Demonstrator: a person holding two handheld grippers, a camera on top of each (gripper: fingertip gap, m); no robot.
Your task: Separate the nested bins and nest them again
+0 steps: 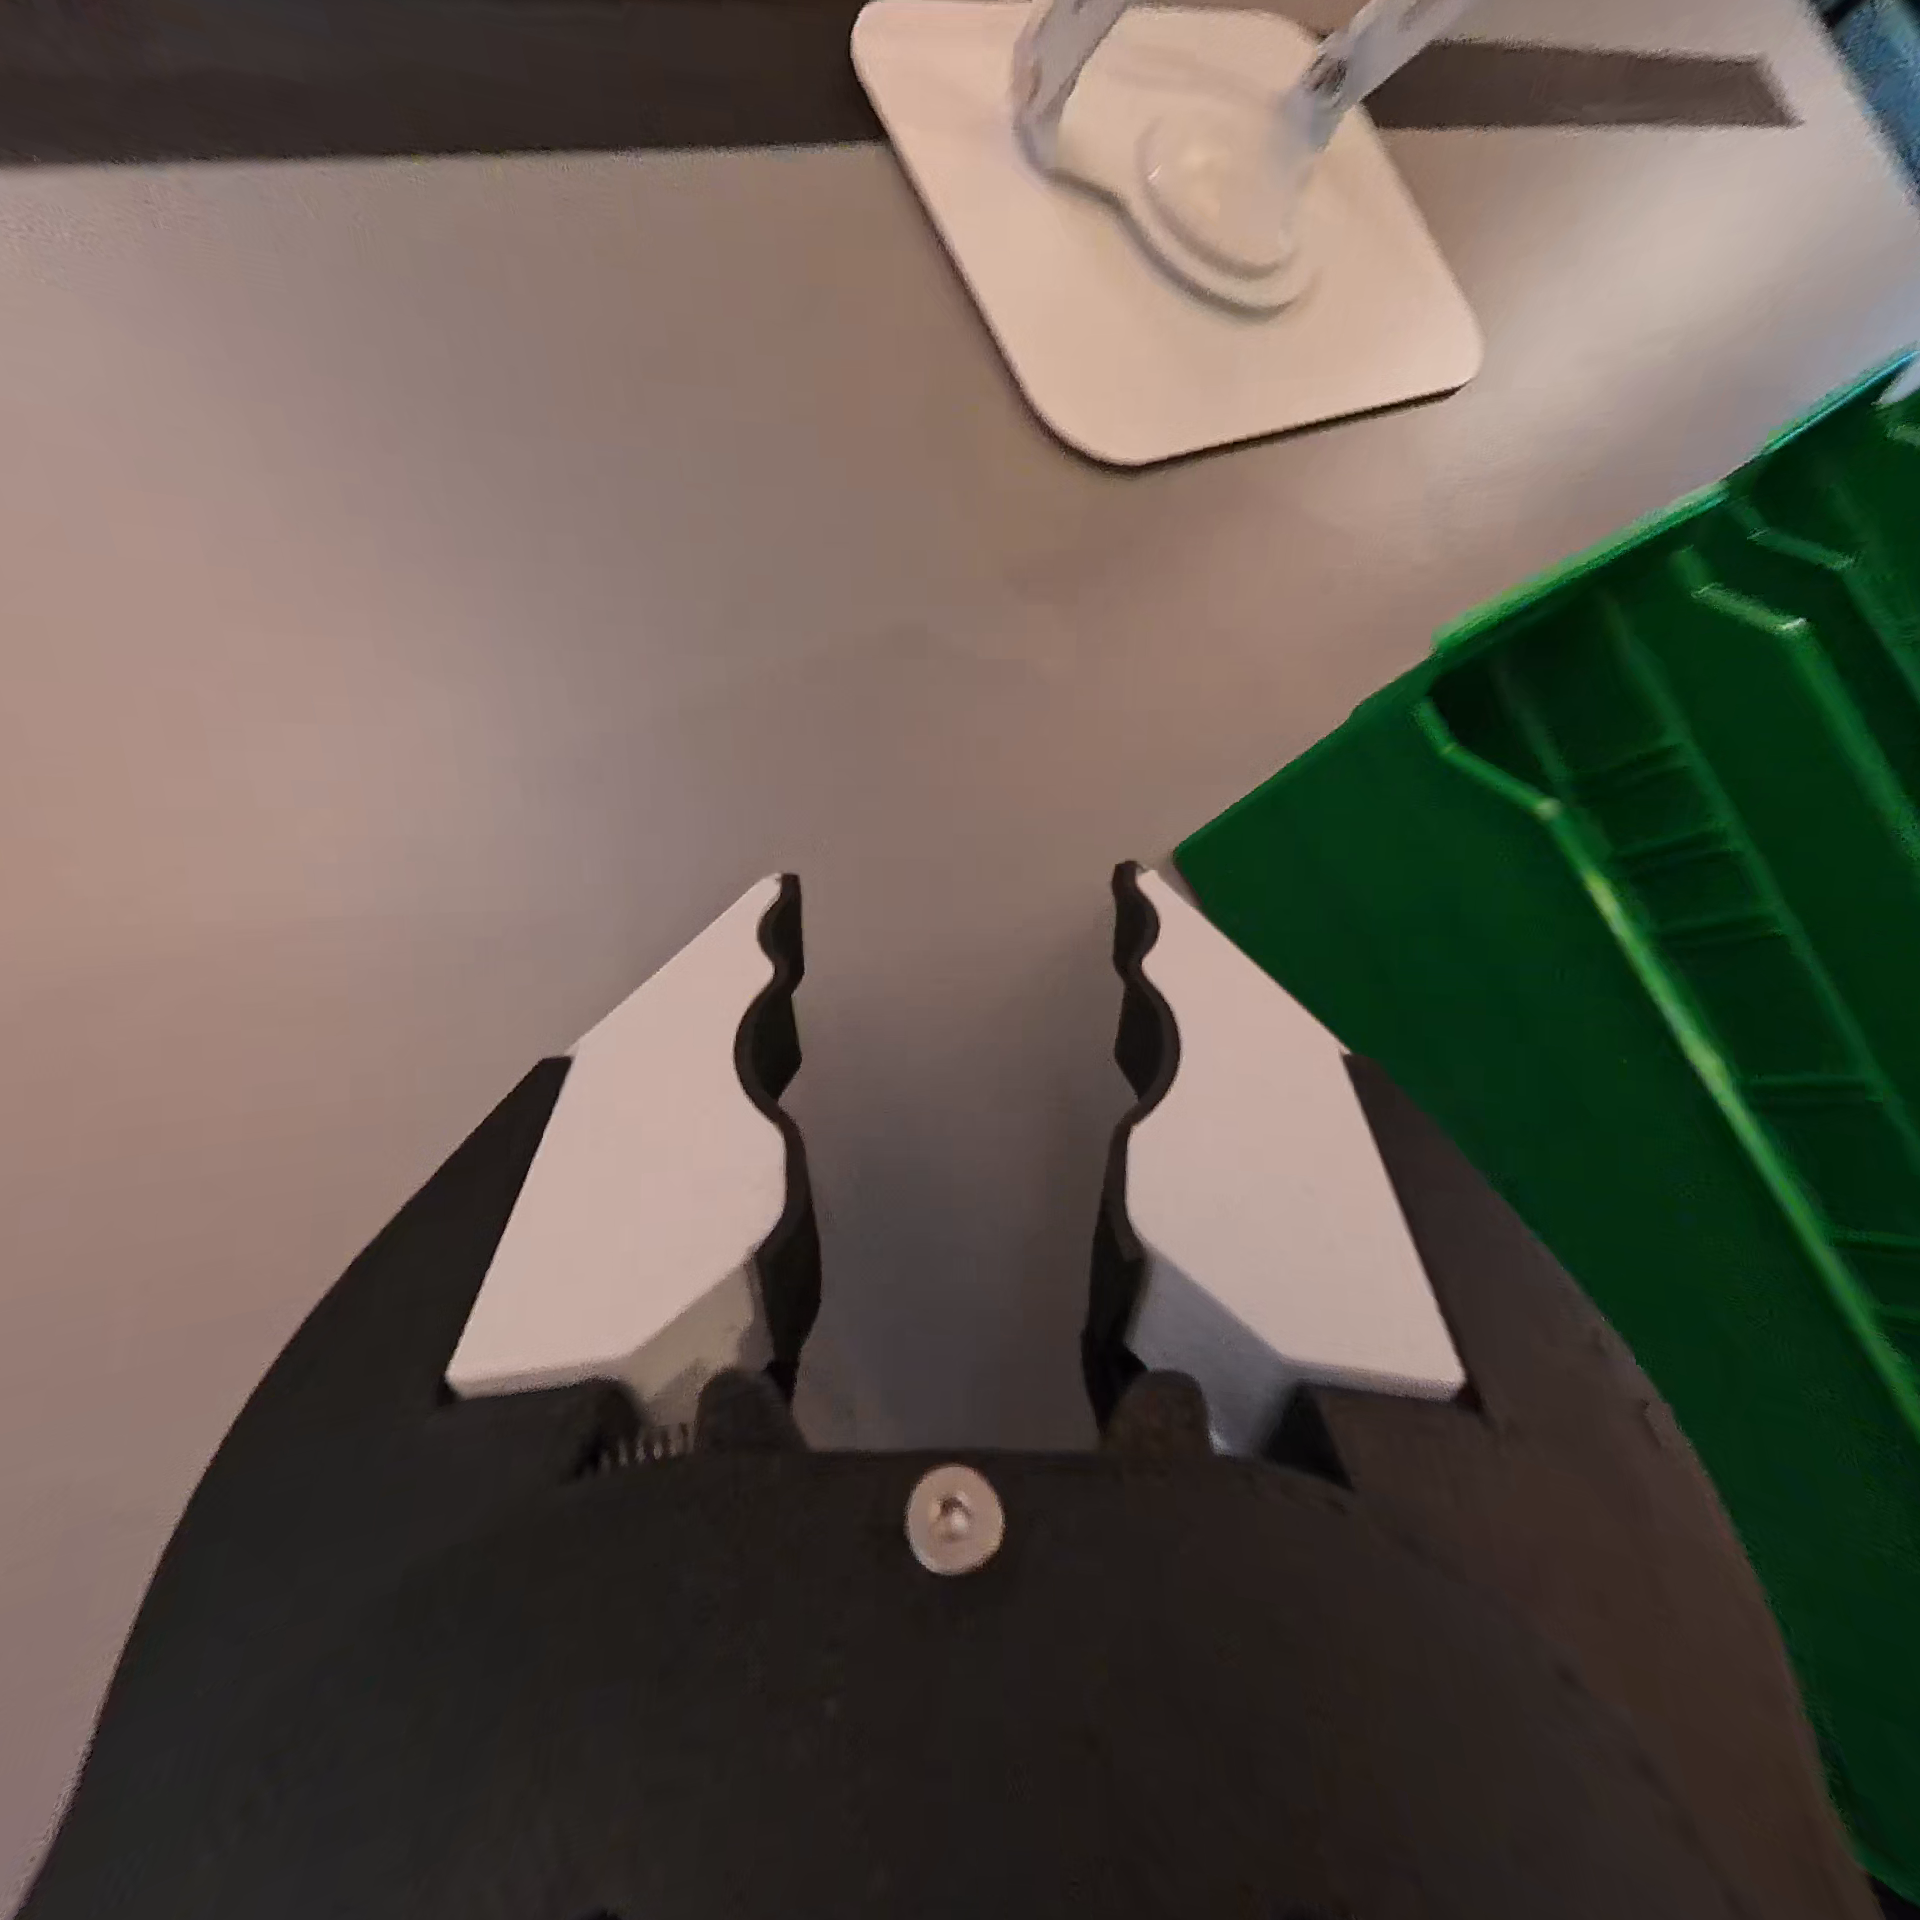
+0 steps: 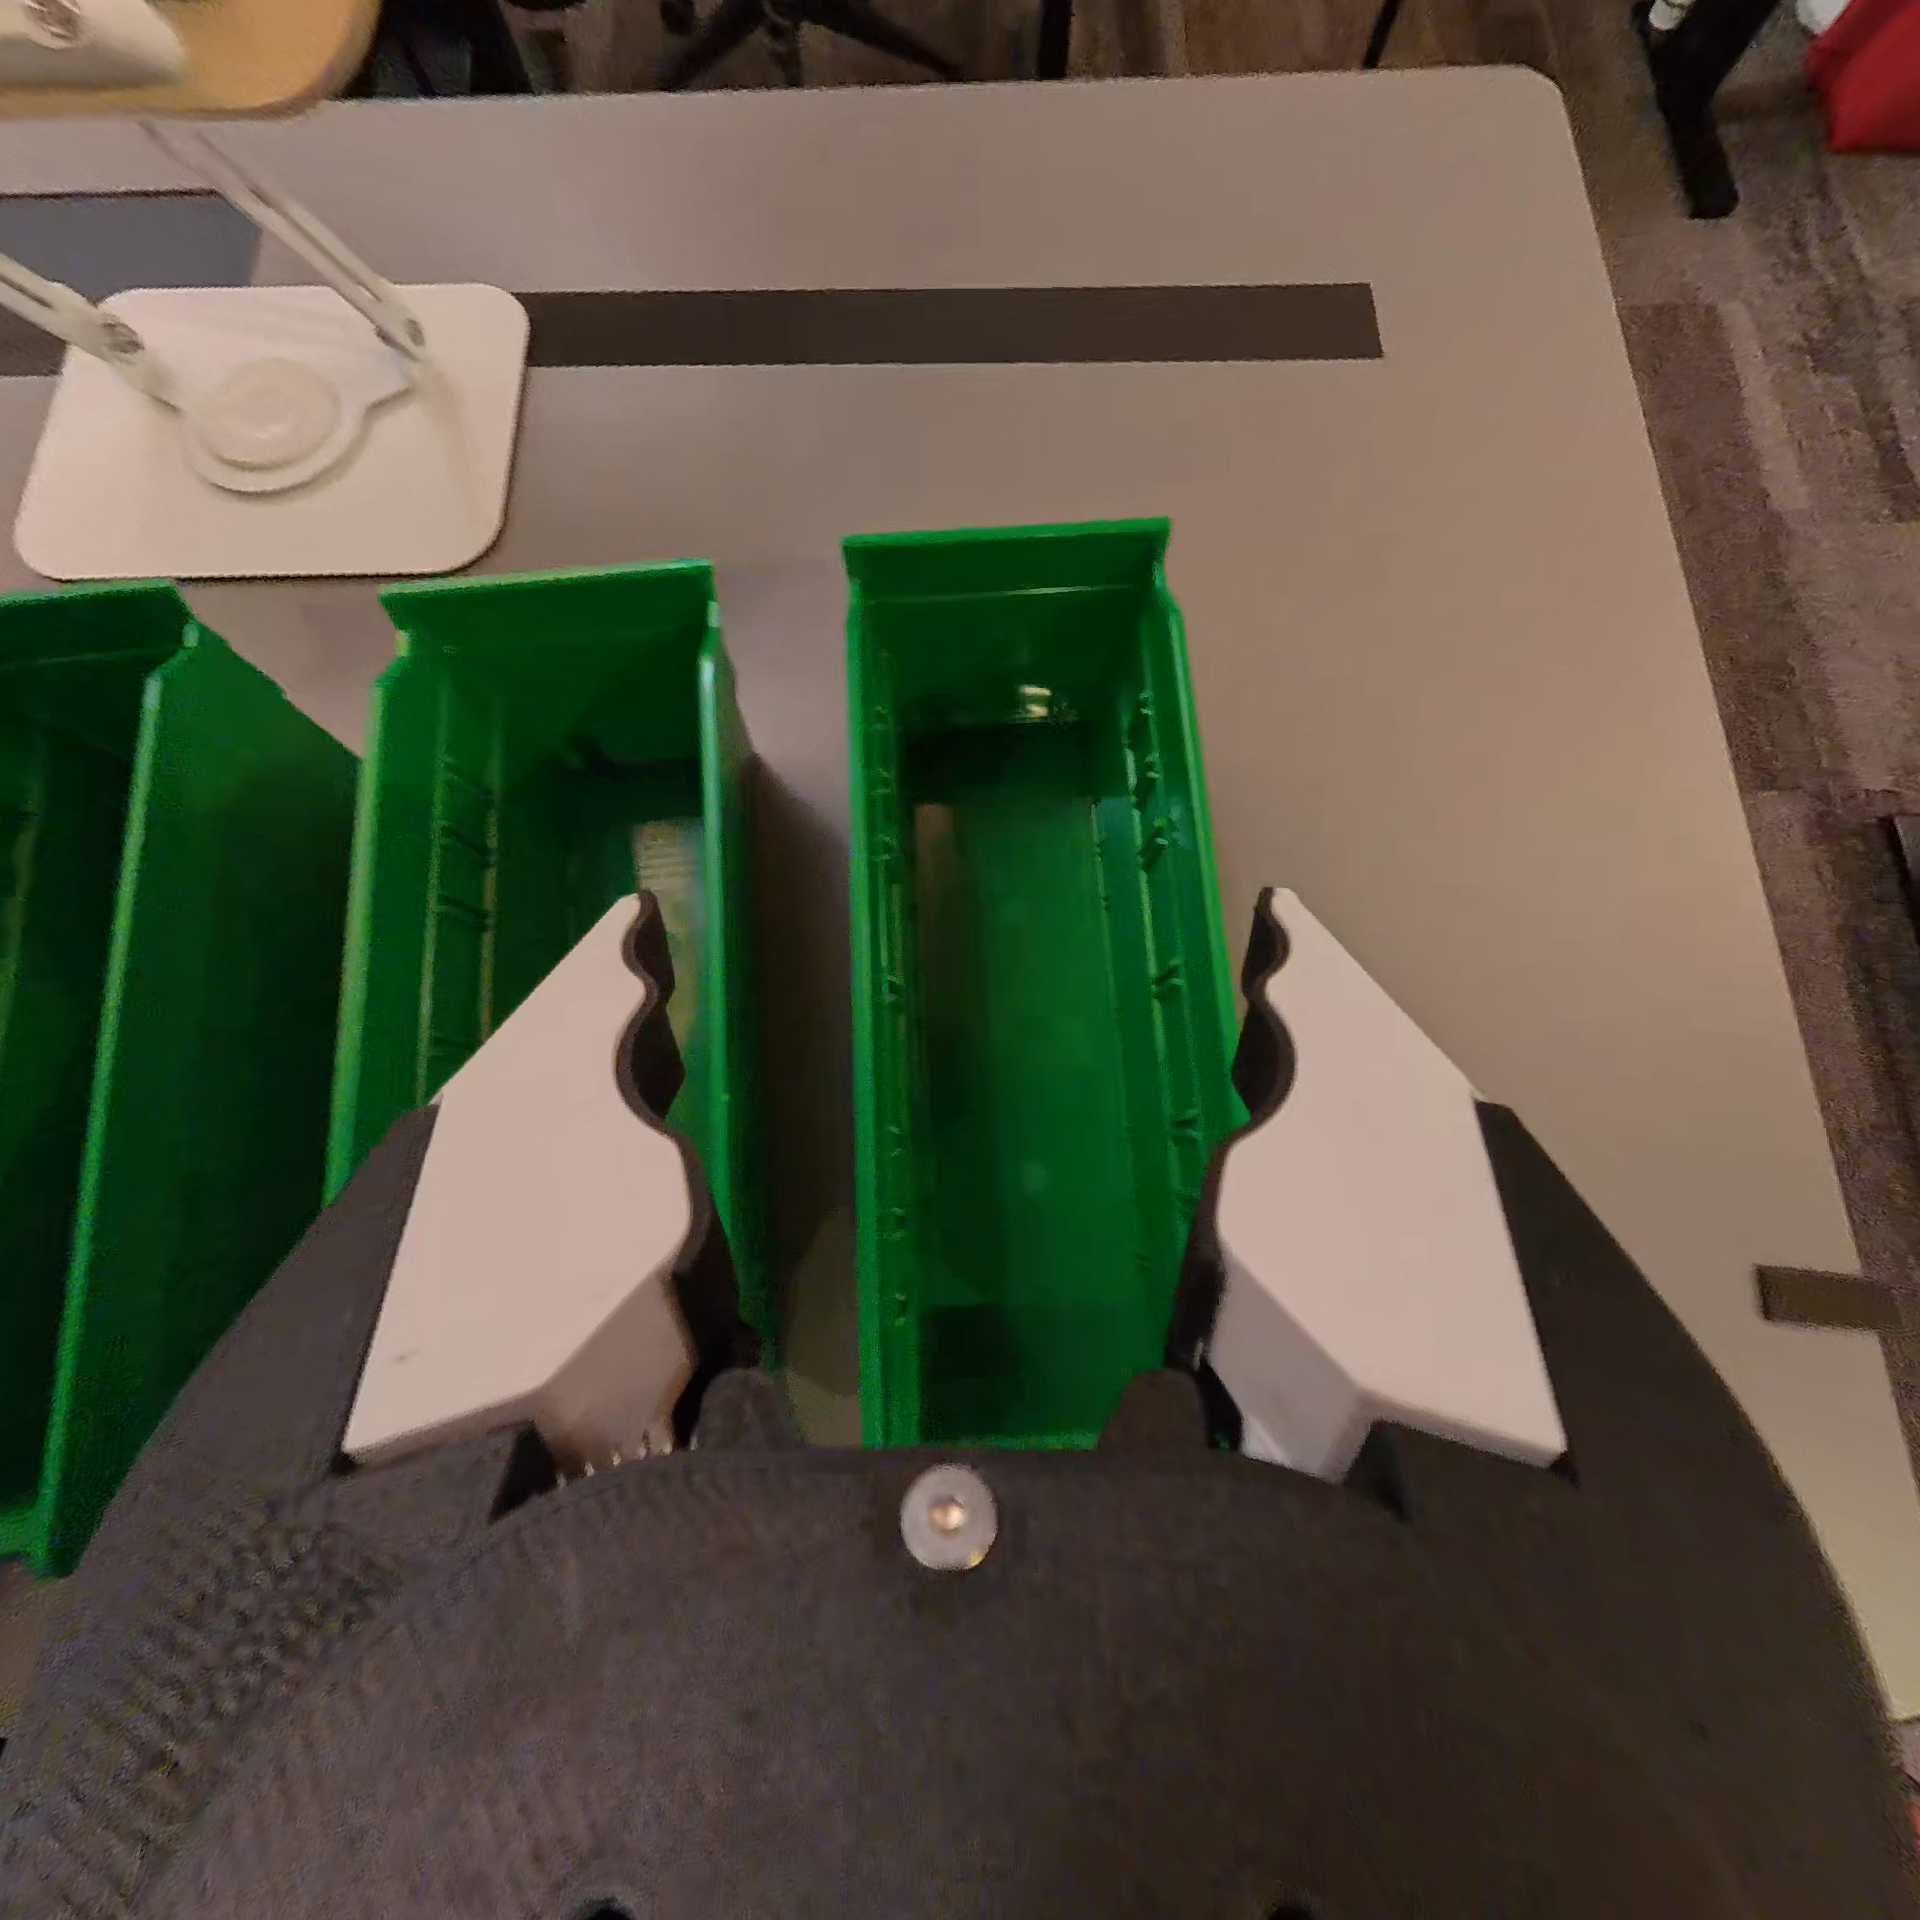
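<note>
Standing apart in a row on the grey tabletop, three green plastic bins look separated; re-nesting remains. Right gripper spread wide around rightmost bin; left gripper released, empty.

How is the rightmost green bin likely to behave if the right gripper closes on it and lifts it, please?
The rightmost green bin looks like thin moulded plastic and is empty, so it is probably light. Its ribbed walls suggest fair stiffness, though the open top may flex inward. The glossy surface could slip between the fingers of the open right gripper, and a grip near one end might let the long bin tilt.
</note>
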